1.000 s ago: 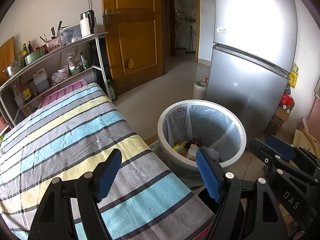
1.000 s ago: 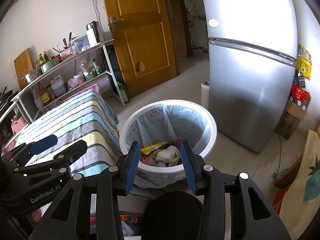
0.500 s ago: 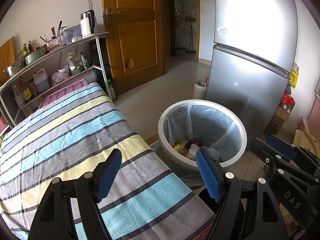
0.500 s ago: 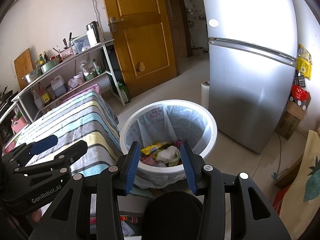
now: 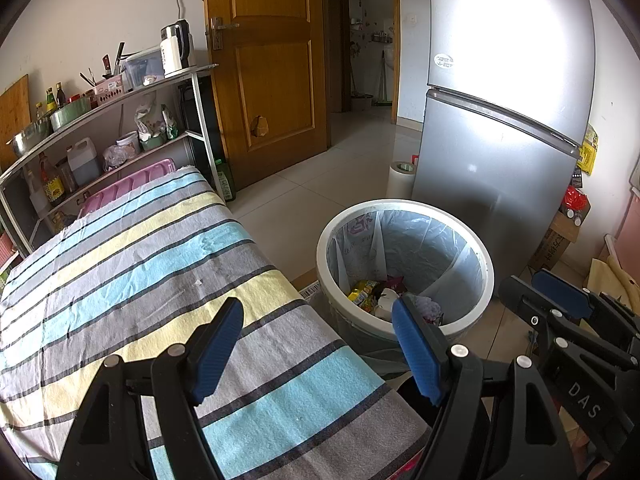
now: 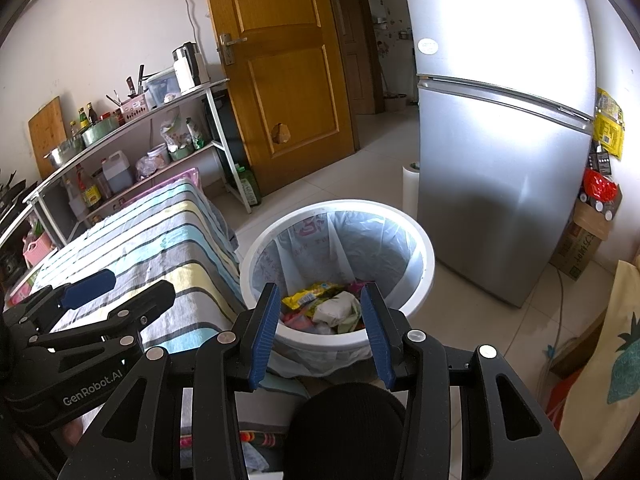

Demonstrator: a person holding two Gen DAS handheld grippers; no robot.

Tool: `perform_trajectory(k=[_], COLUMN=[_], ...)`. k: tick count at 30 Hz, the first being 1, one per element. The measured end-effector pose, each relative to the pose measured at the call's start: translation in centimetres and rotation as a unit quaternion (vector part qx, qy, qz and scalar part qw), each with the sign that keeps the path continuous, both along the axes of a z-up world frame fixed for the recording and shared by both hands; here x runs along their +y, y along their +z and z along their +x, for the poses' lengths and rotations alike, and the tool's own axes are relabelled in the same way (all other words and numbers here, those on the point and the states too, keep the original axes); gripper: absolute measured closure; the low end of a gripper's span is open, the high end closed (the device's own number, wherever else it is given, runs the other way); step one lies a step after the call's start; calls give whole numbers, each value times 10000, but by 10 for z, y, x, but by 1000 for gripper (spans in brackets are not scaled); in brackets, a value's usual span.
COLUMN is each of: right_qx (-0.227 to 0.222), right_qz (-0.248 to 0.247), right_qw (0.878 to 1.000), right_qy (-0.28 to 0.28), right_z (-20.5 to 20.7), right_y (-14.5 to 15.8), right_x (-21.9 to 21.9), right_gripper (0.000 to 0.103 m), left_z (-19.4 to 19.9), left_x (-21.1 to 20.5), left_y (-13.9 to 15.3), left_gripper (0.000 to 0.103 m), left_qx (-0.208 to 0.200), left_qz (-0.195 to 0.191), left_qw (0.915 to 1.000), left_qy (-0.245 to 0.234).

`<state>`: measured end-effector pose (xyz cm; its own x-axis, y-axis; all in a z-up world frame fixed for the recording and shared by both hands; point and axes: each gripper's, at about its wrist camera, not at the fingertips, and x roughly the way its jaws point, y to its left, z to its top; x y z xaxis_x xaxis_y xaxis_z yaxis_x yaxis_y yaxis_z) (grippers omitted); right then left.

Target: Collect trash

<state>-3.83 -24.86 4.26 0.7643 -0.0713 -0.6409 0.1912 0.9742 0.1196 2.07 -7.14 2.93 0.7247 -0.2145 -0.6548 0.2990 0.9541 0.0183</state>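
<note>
Your collecting looks close to finished — judging by what lies where. The white trash bin (image 6: 338, 268), lined with a translucent bag, stands on the tiled floor just off the near corner of the counter (image 5: 132, 280), between it and the silver refrigerator (image 5: 500, 140). At the bottom of the bin sits a small heap of trash (image 6: 324, 306): a yellow wrapper, a crumpled whitish wad and some reddish scraps. That is the task's material, and it is already inside.

The counter's striped cloth shows nothing left to pick up from the far edge to the near corner, apart from a tiny pale speck near the middle that is too small to identify. The floor around the bin also looks free of litter, as far as both views reach.

Your left hand-held gripper (image 5: 316, 344) hangs over the near corner of the counter with its blue pads (image 5: 218, 344) spread wide and nothing between them. Your right hand-held gripper (image 6: 318, 332) points down at the bin's near rim, its jaws parted more narrowly and likewise empty — the trash seen between them lies well below, in the bin.

What may remain, in my reading, is only a check of spots outside these views, or tying off the bag.
</note>
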Motion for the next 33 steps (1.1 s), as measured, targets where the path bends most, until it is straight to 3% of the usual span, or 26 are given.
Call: perform_trajectory(k=[33], right_qx=[28], right_qz=[-9], right_qw=[10000], right_qy=[18], right_z=[1], right_y=[2], right_x=[7], right_gripper=[60], left_z=[1], left_x=[3], left_y=[1], left_gripper=[25], left_qx=[29], left_qz=[-5], left_qw=[10000], left_qy=[-28])
